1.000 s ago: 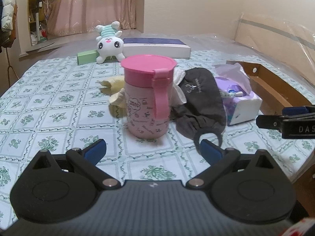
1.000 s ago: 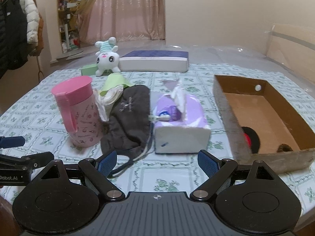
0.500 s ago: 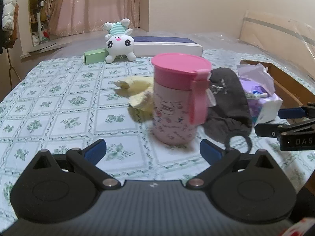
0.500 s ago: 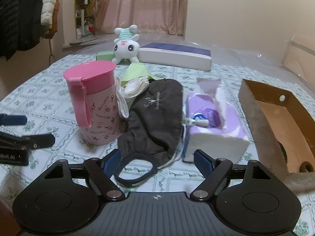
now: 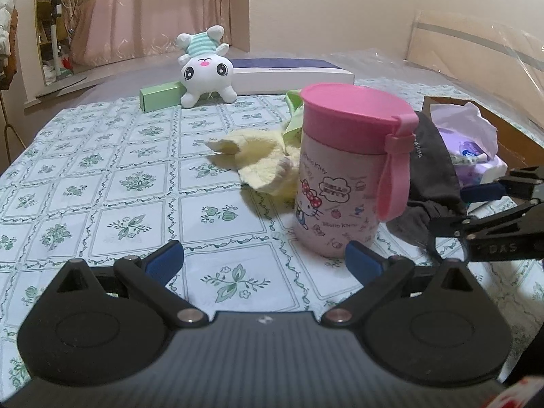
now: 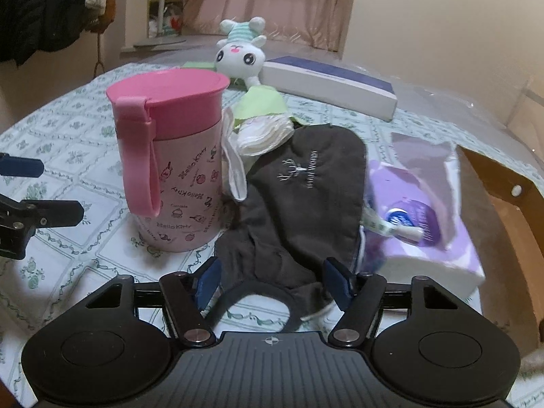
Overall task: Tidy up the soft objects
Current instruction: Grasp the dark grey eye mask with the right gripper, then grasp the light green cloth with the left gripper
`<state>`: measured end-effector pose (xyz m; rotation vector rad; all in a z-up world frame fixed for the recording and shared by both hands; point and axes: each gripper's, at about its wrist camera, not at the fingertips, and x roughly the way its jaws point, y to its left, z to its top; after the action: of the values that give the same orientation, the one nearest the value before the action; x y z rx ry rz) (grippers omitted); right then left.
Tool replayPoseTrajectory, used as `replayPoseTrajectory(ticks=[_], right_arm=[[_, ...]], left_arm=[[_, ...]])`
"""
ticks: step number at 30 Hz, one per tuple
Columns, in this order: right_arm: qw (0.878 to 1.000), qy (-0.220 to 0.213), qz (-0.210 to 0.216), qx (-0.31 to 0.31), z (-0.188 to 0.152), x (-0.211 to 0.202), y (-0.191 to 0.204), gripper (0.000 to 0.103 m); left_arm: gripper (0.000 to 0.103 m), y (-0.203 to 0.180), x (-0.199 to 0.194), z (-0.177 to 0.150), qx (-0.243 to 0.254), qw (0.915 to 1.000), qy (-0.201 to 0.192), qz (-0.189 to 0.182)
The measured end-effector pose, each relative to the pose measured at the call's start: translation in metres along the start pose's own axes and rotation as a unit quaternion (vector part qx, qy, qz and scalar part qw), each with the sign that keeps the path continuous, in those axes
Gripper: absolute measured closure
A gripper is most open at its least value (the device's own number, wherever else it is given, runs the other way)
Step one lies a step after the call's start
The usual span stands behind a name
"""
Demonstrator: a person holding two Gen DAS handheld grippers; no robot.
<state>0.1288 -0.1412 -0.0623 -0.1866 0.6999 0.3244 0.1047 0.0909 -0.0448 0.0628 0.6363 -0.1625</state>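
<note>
A dark grey sleep mask [image 6: 299, 204] lies on the patterned tablecloth between a pink Hello Kitty cup [image 6: 173, 170] and a purple tissue pack [image 6: 418, 217]. My right gripper [image 6: 273, 280] is open, its fingers on either side of the mask's near end, above its strap loop. My left gripper [image 5: 265, 261] is open and empty, low over the cloth in front of the cup [image 5: 346, 176]. A yellow cloth [image 5: 258, 163] lies behind the cup. A white plush toy [image 5: 204, 68] sits at the back. The mask [image 5: 431, 176] also shows right of the cup.
A brown cardboard box [image 6: 510, 183] stands at the right. A white and blue flat box [image 6: 329, 85] and a green box [image 5: 159, 95] lie at the back. A green and white cloth [image 6: 261, 119] lies behind the mask. The tablecloth [image 5: 102, 183] stretches left.
My right gripper has moved forward and left until its fingers straddle the mask's near end. My left gripper has shifted left, so the cup now sits right of centre.
</note>
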Motion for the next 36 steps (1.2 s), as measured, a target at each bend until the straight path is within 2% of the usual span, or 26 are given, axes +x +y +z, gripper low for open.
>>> replayPoseTrajectory(ticks=[10,13,14,15,18,21,29,36], right_arm=[[0.999,0.023,0.004,-0.023,0.000,0.031,0.005,0.049],[0.999,0.022,0.007,-0.025,0.001,0.034,0.006,0.062],[0.999,0.022,0.008,-0.025,0.001,0.034,0.007,0.071],[0.999,0.022,0.008,-0.025,0.001,0.034,0.008,0.075],[0.999,0.021,0.005,-0.024,0.002,0.034,0.010,0.085],[1.000,0.016,0.001,-0.022,0.002,0.029,0.012,0.090],[1.000,-0.010,-0.015,-0.023,0.007,0.004,0.011,0.092],[0.998,-0.024,-0.031,-0.048,0.017,-0.018,0.012,0.092]], left_arm=[[0.003,0.005,0.022,-0.003,-0.003,0.9999,0.010,-0.013],[0.003,0.007,0.027,-0.003,-0.002,0.9998,0.011,-0.016],[0.003,0.008,0.028,-0.002,-0.002,0.9998,0.011,-0.017],[0.003,0.009,0.029,-0.002,-0.003,0.9998,0.010,-0.018],[0.003,0.012,0.031,0.000,-0.003,0.9998,0.010,-0.018],[0.003,0.015,0.033,0.002,-0.001,0.9998,0.008,-0.019],[0.006,0.030,0.037,0.007,0.001,0.9995,0.007,-0.030],[0.009,0.047,0.038,0.019,0.040,0.9983,0.009,-0.043]])
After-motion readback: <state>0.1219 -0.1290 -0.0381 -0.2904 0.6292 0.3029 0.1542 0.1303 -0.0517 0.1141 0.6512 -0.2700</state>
